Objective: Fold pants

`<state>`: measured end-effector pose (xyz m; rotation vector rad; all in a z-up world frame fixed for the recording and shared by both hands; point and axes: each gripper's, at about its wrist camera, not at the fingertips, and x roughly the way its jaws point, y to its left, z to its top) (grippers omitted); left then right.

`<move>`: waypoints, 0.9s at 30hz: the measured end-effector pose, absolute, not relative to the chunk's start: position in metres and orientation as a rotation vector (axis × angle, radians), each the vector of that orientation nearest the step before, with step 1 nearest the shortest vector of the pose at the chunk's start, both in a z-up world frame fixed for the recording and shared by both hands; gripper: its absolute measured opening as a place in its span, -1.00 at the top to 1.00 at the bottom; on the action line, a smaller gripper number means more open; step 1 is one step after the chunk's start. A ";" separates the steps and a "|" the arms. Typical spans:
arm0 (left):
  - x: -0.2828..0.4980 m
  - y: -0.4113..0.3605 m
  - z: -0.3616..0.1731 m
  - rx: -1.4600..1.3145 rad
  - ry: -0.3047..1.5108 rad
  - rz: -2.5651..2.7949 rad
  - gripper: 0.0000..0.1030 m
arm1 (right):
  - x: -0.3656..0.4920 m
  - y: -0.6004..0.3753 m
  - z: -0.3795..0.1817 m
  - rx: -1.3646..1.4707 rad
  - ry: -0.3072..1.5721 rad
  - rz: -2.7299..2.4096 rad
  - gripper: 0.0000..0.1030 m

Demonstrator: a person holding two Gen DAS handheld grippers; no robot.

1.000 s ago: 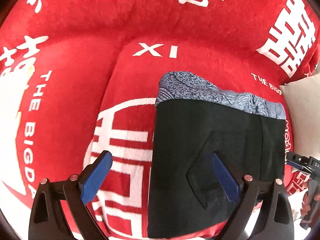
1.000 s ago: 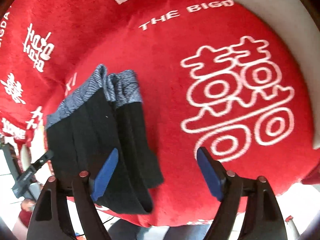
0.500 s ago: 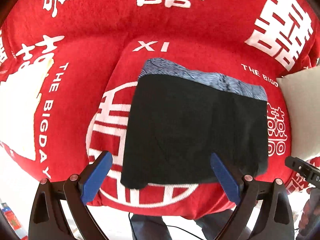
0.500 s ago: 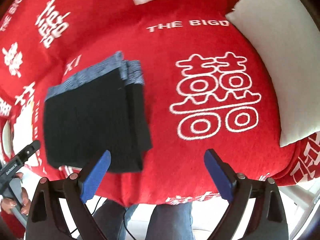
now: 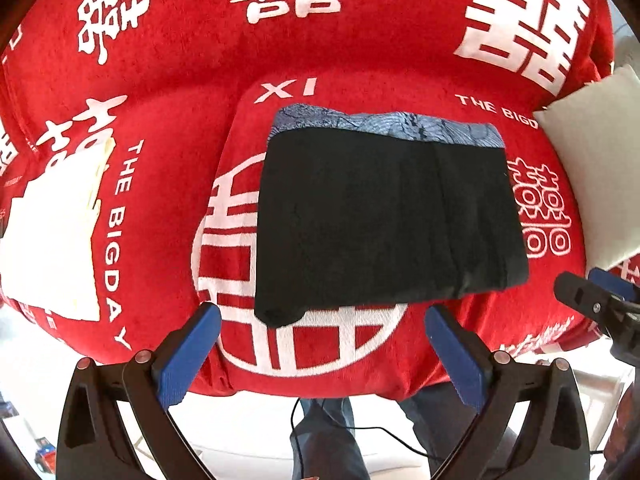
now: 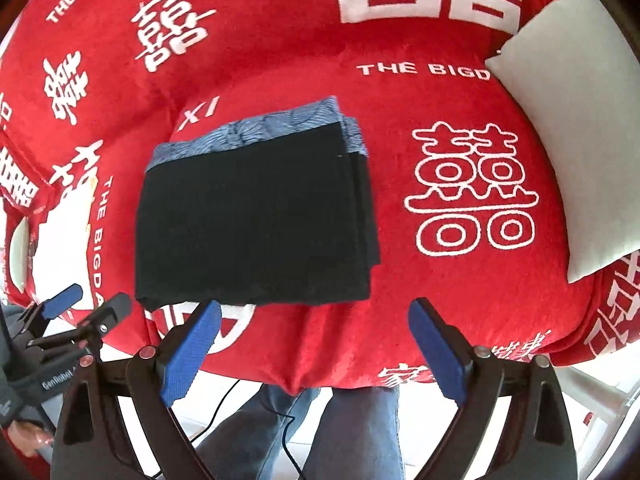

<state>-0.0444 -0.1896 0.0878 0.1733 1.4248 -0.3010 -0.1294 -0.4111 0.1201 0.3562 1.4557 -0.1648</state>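
On the red sofa seat: pants, folded flat. Left gripper and right gripper fingers spread, empty; I withdraw straight, avoiding snags.

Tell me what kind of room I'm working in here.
Probably a home living room: the folded pants lie on a sofa under a red cover printed with wedding characters, with a white cushion at one end.

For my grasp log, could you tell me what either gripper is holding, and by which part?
Nothing is held. The left gripper and right gripper are both open, clear of the folded pants lying on the red cover.
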 end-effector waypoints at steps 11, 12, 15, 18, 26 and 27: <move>-0.059 -0.174 0.104 0.197 1.415 -0.310 -0.98 | -0.143 -0.379 0.145 0.350 1.429 -0.194 -0.94; -0.060 -0.172 0.105 0.203 1.412 -0.306 -0.98 | -0.144 -0.376 0.146 0.345 1.429 -0.196 -0.94; -0.060 -0.168 0.109 0.217 1.408 -0.305 -0.98 | -0.147 -0.370 0.149 0.340 1.430 -0.203 -0.94; -0.060 -0.164 0.112 0.220 1.402 -0.304 -0.98 | -0.148 -0.367 0.151 0.340 1.431 -0.209 -0.94; -0.059 -0.160 0.114 0.216 1.404 -0.312 -0.98 | -0.146 -0.361 0.157 0.320 1.427 -0.220 -0.94; -0.059 -0.160 0.115 0.214 1.402 -0.315 -0.98 | -0.146 -0.360 0.157 0.319 1.428 -0.220 -0.94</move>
